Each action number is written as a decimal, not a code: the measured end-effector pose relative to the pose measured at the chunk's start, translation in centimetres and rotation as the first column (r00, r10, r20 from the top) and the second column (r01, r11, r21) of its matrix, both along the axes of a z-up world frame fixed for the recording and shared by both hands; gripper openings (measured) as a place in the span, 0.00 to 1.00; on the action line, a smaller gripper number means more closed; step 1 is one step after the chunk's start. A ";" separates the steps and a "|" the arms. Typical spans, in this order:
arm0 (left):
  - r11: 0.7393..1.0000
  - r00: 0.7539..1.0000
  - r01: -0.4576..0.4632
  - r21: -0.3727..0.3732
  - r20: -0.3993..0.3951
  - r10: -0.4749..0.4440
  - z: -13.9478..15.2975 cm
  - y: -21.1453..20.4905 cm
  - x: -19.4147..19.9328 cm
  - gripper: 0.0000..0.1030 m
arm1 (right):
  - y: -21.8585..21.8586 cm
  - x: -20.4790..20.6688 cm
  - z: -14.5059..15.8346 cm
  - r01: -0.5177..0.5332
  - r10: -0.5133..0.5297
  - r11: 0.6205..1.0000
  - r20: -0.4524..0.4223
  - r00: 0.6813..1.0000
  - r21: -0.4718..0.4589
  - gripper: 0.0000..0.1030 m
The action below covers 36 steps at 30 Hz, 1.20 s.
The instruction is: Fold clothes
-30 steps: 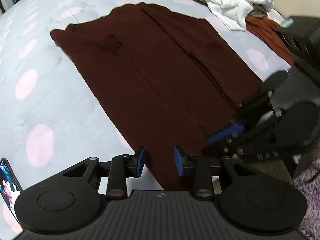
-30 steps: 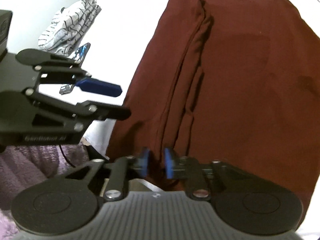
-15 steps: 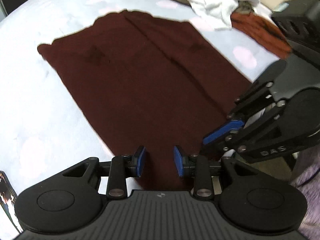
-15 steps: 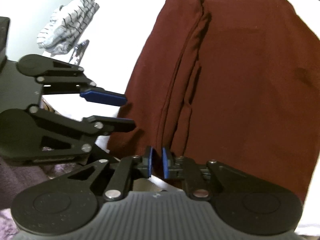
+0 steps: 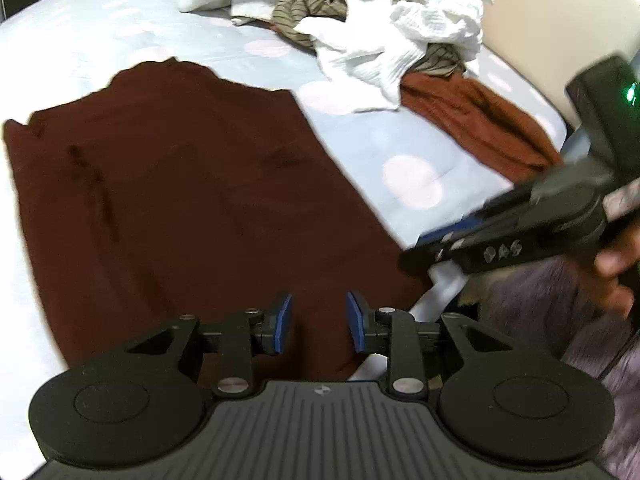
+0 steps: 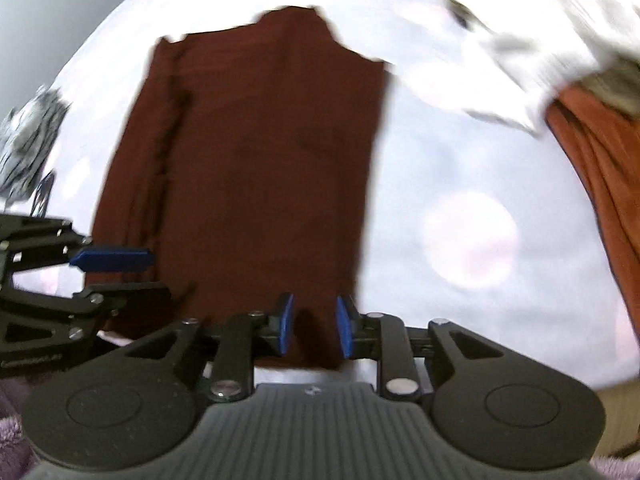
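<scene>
Maroon cloth (image 5: pixel 192 216) lies flat on the dotted bed sheet (image 5: pixel 412 152), folded lengthwise into a long panel that runs from the near edge toward twelve o'clock. What has changed is the right gripper (image 6: pixel 314 330): a second ago its blue pads were nearly together on the doubled ridge of fabric, and its jaws have just been opening, so they now stand apart, with cloth seen between them but nothing pinched. It has also swung over toward the panel's three o'clock side, and the ridge now sits off at its ten o'clock. The left gripper (image 5: pixel 319 322) has shifted too, from the nine o'clock edge to the near hem, its pads spread as before and gripping nothing. By my reading the long fold has been let go and both claws are lining up along the near hem, likely to lift it toward twelve o'clock. At one o'clock the unfolded pile (image 5: pixel 384 28) and a rust-coloured garment (image 5: pixel 476 124) wait.
</scene>
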<state>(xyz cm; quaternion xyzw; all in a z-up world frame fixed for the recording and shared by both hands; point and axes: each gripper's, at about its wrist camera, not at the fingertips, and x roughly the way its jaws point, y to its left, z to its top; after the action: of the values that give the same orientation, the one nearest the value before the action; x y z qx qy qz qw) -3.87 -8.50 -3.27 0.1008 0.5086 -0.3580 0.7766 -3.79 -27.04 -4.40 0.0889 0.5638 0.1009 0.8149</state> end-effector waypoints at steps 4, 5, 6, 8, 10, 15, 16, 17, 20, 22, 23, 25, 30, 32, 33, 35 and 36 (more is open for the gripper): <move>1.000 0.999 0.021 -0.019 -0.038 -0.021 -1.1 -2.3 0.0 0.25 | -2.4 -0.5 -1.6 0.055 -0.052 0.996 -0.050 0.997 0.065 0.28; 0.999 0.998 0.035 -0.010 -0.044 -0.035 -1.4 -2.7 -0.2 0.24 | -2.8 -0.4 -2.3 0.068 -0.062 0.993 -0.067 0.996 0.094 0.28; 0.999 0.997 0.049 0.000 -0.051 -0.049 -1.9 -3.2 -0.4 0.24 | -3.2 -0.3 -2.9 0.080 -0.070 0.989 -0.084 0.994 0.122 0.28; 0.998 0.997 0.056 0.021 -0.061 -0.055 -2.7 -3.6 -0.6 0.24 | -3.7 -0.2 -3.8 0.102 -0.087 0.981 -0.098 0.991 0.164 0.29; 0.997 0.996 0.050 0.053 -0.071 -0.046 -3.8 -3.9 -0.5 0.23 | -3.9 -0.1 -4.0 0.105 -0.087 0.976 -0.100 0.991 0.193 0.27; 0.994 0.997 0.067 0.086 -0.053 -0.062 -4.8 -4.1 -0.8 0.23 | -3.9 -0.2 -4.3 0.089 -0.067 0.970 -0.103 0.992 0.227 0.22; 0.994 0.997 0.066 0.087 -0.045 -0.062 -4.7 -4.0 -1.1 0.23 | -3.7 -0.1 -4.5 0.091 -0.069 0.971 -0.105 0.992 0.222 0.23; 0.994 0.997 0.068 0.090 -0.029 -0.066 -4.4 -4.0 -1.5 0.23 | -3.6 0.1 -4.6 0.098 -0.076 0.969 -0.107 0.991 0.229 0.23; 0.991 0.996 0.082 0.105 0.034 -0.086 -3.3 -4.0 -2.6 0.24 | -3.4 0.3 -4.5 0.112 -0.089 0.962 -0.104 0.991 0.248 0.15; 0.986 0.988 0.101 0.134 0.099 -0.115 -2.5 -4.5 -3.5 0.26 | -3.2 0.4 -4.1 0.113 -0.092 0.958 -0.092 0.991 0.262 0.14; 0.983 0.984 0.109 0.146 0.126 -0.128 -2.2 -4.8 -4.0 0.28 | -3.0 0.4 -3.9 0.112 -0.092 0.958 -0.089 0.992 0.264 0.14; 0.978 0.974 0.129 0.162 0.166 -0.156 -1.8 -5.5 -5.0 0.40 | -2.7 0.4 -3.5 0.110 -0.091 0.957 -0.082 0.992 0.268 0.14; 0.962 0.949 0.166 0.218 0.228 -0.216 -1.8 -7.4 -6.7 0.40 | -2.3 0.7 -2.8 0.122 -0.103 0.951 -0.081 0.991 0.285 0.14; 0.958 0.945 0.156 0.241 0.245 -0.216 -2.0 -7.9 -7.0 0.40 | -2.0 0.7 -2.5 0.119 -0.101 0.950 -0.078 0.992 0.289 0.14; 0.956 0.944 0.147 0.253 0.254 -0.212 -2.2 -8.2 -7.1 0.40 | -2.0 0.7 -2.4 0.117 -0.098 0.950 -0.077 0.992 0.290 0.14; 0.954 0.939 0.139 0.266 0.270 -0.212 -2.4 -8.4 -7.4 0.40 | -1.7 0.8 -2.3 0.117 -0.099 0.949 -0.078 0.992 0.292 0.14; 0.950 0.931 0.134 0.283 0.291 -0.218 -2.5 -8.7 -7.6 0.38 | -1.8 0.7 -2.3 0.118 -0.099 0.948 -0.079 0.992 0.294 0.14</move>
<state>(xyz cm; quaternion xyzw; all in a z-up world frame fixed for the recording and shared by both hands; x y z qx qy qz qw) -11.50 -17.21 -5.80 0.3032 0.4075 -0.3363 0.7930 -3.13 -28.81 -6.70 0.2449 0.5617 0.1370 0.7783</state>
